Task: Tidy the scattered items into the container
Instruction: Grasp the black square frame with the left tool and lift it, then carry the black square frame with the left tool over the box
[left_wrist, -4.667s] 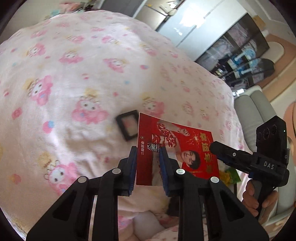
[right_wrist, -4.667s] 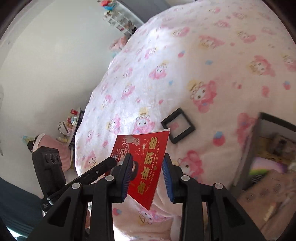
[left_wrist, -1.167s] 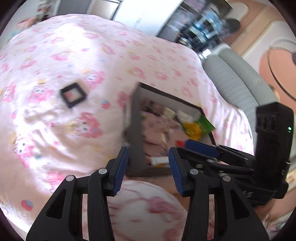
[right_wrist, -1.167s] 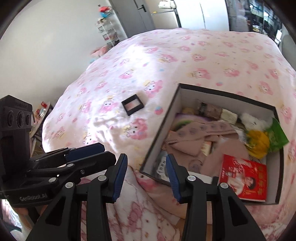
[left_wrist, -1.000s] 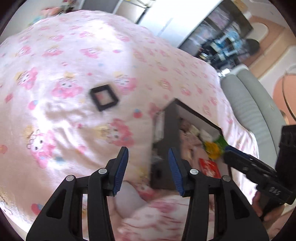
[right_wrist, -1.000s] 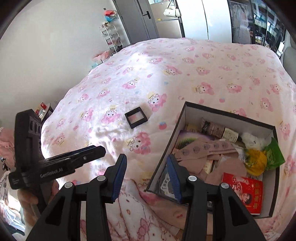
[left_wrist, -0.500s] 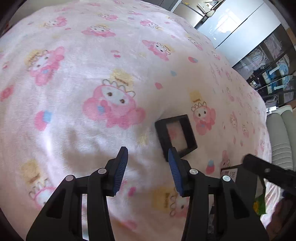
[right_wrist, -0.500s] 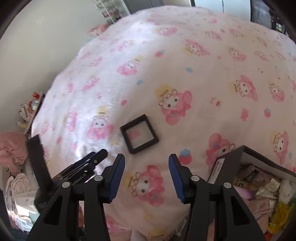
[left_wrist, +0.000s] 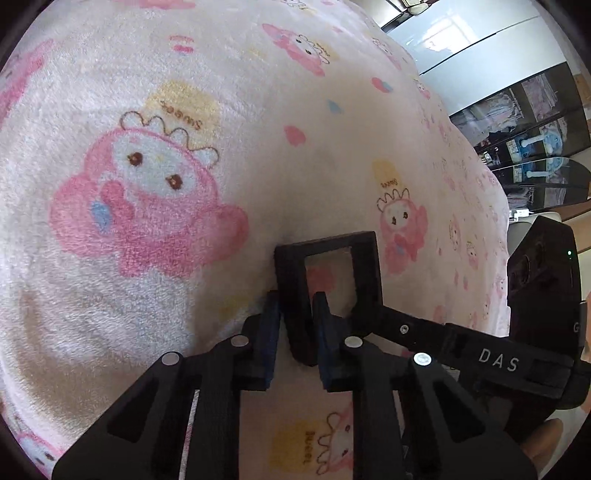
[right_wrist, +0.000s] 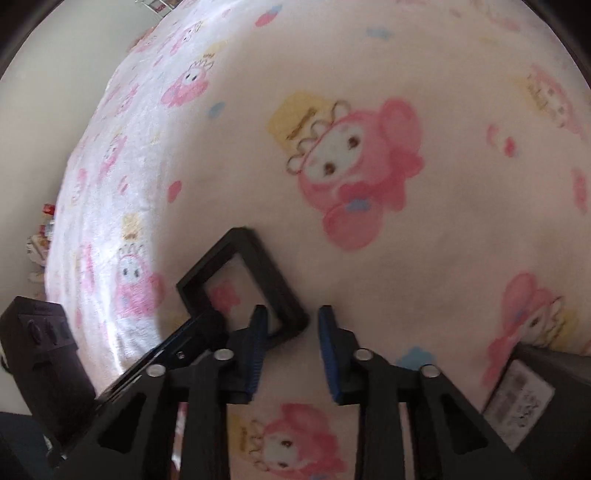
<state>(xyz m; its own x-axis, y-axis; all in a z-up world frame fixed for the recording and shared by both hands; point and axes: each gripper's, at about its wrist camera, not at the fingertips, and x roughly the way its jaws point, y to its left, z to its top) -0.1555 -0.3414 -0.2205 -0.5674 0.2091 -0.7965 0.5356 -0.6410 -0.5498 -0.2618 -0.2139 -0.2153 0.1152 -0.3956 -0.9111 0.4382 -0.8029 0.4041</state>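
Black square frame (left_wrist: 327, 280) lies flat on pink blanket (left_wrist: 147, 110). Left gripper (left_wrist: 297, 328) clenched on frame's near-left bar, edge grip suited to thin rim. Right gripper (right_wrist: 291, 325) spread, unloaded, straddling opposite corner, likely steadying. Container (right_wrist: 532, 384) near right, not yet reached.

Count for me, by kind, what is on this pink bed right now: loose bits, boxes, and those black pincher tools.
Black square frame: 1
Storage box, only a corner in view: 1
Handheld grippers: 2, left gripper and right gripper
Pink cartoon blanket: 1
Total: 5
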